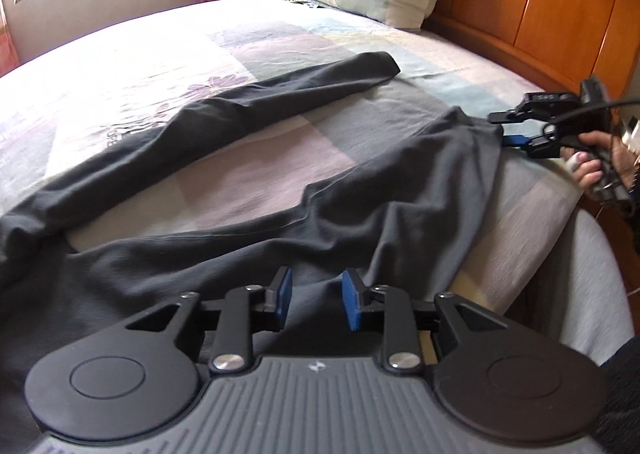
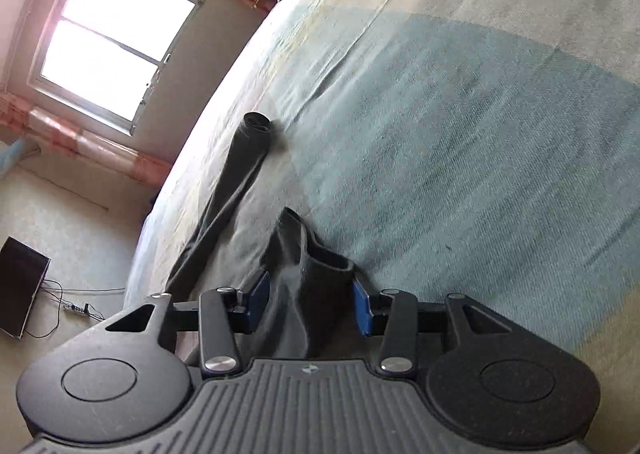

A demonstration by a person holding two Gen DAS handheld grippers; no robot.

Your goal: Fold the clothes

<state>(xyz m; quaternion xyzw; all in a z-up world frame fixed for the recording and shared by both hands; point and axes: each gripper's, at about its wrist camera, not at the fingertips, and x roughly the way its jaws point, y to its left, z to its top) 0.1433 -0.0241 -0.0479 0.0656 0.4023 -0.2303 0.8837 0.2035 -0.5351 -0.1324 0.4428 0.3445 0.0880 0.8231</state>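
Patchwork bedding [image 1: 280, 42] carries dark grey trousers [image 1: 248, 190], legs spread apart and wrinkled. Left claw [image 1: 316, 304] hovers parted over the waist, gripping nothing. Right claw [image 2: 310, 304] gapes around one leg's hem, pads off it.

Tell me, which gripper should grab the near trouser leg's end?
Probably the right gripper: its open jaws already straddle the near leg's cuff. The left gripper hovers open over the waist end, far from it.
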